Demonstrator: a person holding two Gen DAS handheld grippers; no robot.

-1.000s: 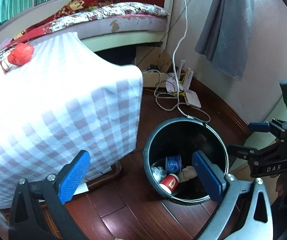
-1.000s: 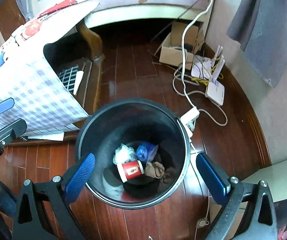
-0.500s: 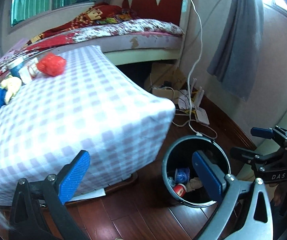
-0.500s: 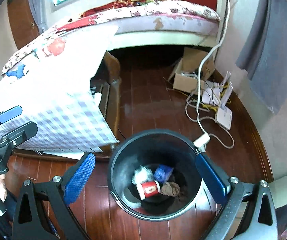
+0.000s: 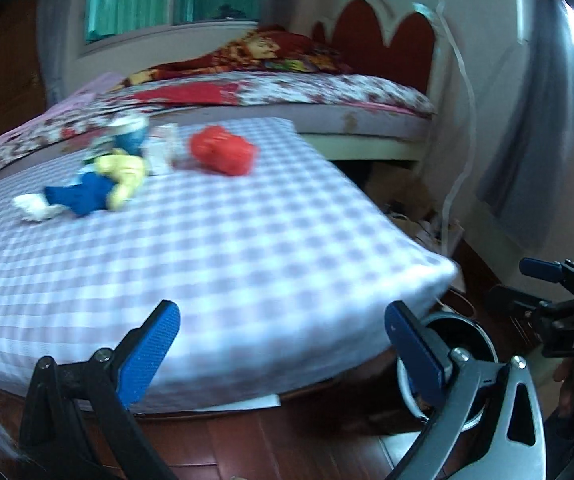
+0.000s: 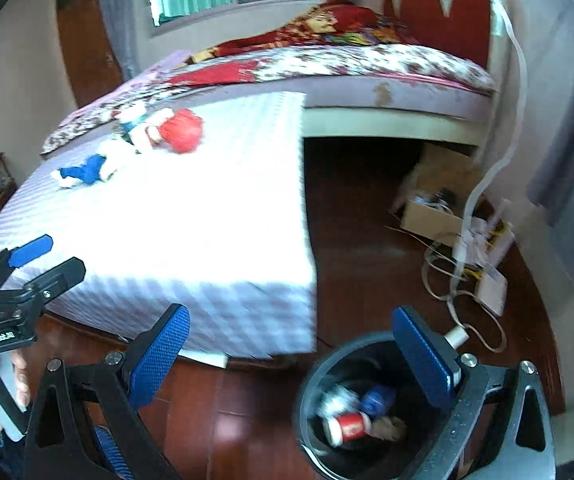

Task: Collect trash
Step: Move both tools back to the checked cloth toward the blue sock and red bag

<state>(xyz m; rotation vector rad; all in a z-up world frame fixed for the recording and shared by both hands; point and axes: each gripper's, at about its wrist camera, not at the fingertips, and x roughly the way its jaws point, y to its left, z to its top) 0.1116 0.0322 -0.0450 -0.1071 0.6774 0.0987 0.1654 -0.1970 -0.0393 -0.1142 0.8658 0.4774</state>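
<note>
A low table (image 5: 247,248) draped in a white and lilac checked cloth is standing on a dark red wooden floor (image 6: 367,240). A crumpled red item (image 5: 223,154), a blue and yellow soft toy (image 5: 91,188) and small blurred white items are lying near its far edge. A black bin (image 6: 311,392) is sitting on the floor beside it.

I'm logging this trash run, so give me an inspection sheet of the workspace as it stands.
Surface: checked white-and-lilac cloth over a low table.
Job's things: crumpled red wrapper on the cloth; black round bin holding a red-and-white can.
Clutter: blue-and-yellow soft toy.
Grippers: left gripper and right gripper open, empty.
Cables: white cords on the floor.
Surroundings: bed, grey curtain, cardboard box.
</note>
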